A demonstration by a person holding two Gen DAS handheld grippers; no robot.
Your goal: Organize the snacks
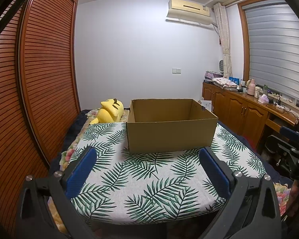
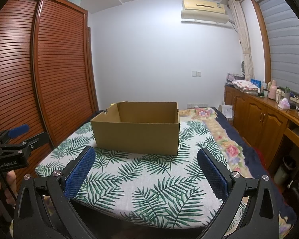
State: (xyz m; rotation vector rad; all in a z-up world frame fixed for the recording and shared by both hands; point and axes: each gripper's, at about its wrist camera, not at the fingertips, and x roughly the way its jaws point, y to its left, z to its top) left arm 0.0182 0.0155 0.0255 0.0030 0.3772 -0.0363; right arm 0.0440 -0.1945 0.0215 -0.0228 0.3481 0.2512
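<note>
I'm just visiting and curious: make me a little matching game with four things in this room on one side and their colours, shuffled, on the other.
Things:
1. box
2. plush toy
3. gripper pads
4. cloth under the box

Colours:
a. blue
b. white with green leaves
c. brown
d. yellow

Pairs: 1-c, 2-d, 3-a, 4-b

Both views facing cardboard box [image 1: 170, 126]
</note>
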